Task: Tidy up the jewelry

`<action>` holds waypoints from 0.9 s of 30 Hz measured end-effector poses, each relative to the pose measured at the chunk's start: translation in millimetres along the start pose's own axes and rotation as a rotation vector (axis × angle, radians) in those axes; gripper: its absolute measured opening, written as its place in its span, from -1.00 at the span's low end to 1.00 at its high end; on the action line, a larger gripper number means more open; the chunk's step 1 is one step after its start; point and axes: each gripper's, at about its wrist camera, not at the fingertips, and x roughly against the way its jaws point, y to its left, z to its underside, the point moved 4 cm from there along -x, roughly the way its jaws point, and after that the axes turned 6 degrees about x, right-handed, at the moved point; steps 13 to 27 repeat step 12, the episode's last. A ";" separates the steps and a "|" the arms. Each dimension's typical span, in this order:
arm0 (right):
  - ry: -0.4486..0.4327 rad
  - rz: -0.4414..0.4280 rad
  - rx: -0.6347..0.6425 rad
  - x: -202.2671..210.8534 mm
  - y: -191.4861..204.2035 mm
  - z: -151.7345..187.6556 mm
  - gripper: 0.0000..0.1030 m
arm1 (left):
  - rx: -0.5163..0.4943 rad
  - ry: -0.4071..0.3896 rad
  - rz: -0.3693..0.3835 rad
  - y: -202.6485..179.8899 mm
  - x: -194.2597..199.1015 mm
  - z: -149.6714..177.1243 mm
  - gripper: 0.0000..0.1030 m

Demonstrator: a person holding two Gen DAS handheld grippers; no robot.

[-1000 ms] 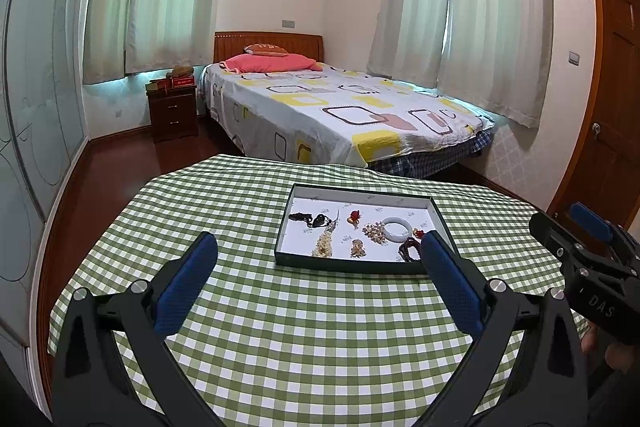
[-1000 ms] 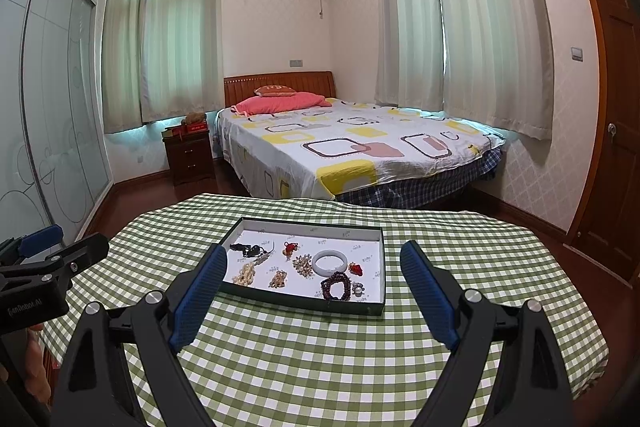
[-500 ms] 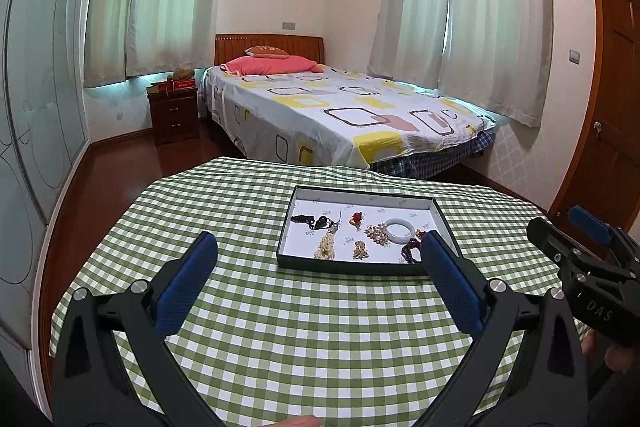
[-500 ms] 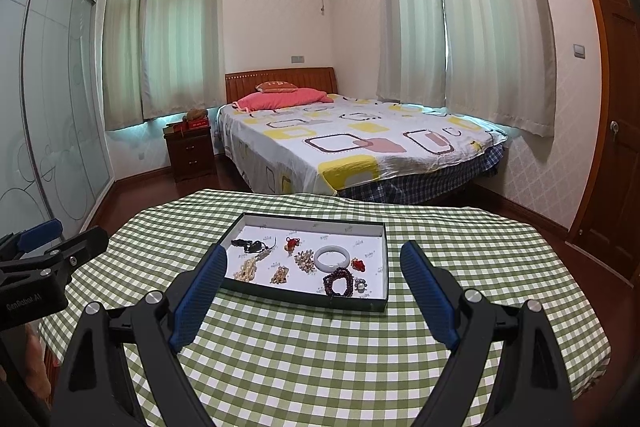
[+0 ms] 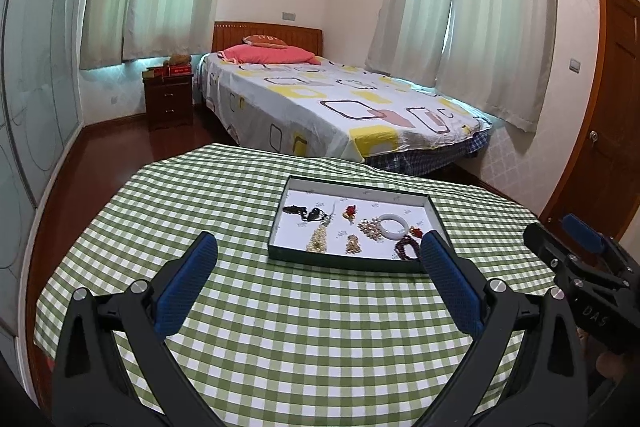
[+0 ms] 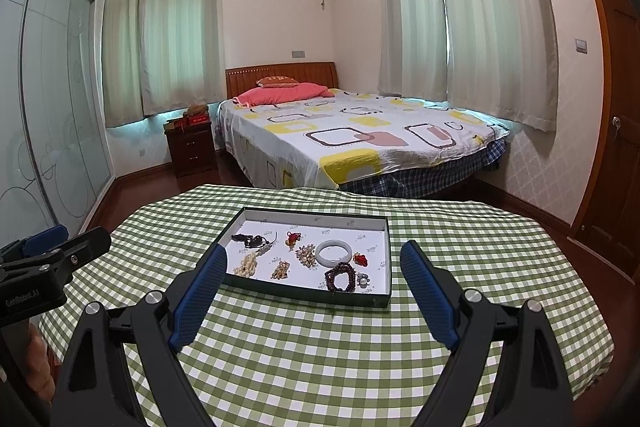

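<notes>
My left hand-held gripper (image 5: pixel 316 259) hovers above the near part of the bench (image 5: pixel 280 327), fingers spread wide, holding and touching nothing. Ahead of it and somewhat to its right, toward the bench's far edge, lies the tray (image 5: pixel 436 217), a shallow dark-rimmed box with a white floor, its long axis running left to right across my view. All the jewelry in view rests inside it: from the tray's left, a dark cord piece (image 5: pixel 304 213) near the far-left part, a pale bead strand (image 5: pixel 318 239) toward the near edge, a small red ornament (image 5: pixel 350 211), a gold cluster (image 5: pixel 370 227), a white bangle (image 5: pixel 394 225) lying flat, and a dark red bead bracelet (image 5: pixel 406 249) at the near-right corner. My right hand-held gripper (image 6: pixel 314 261) is likewise spread wide and empty; the tray sits straight ahead between its fingers, so this hand seems better lined up, the bracelet and bangle lying nearest it. The pieces lie loosely, well apart in places and touching in others; whether this is a sorted or an unsorted layout I cannot judge.
</notes>
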 end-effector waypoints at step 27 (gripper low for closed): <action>0.026 0.032 -0.020 -28.5 -17.0 13.4 0.66 | 0.004 0.055 -0.045 17.6 -43.3 8.0 0.92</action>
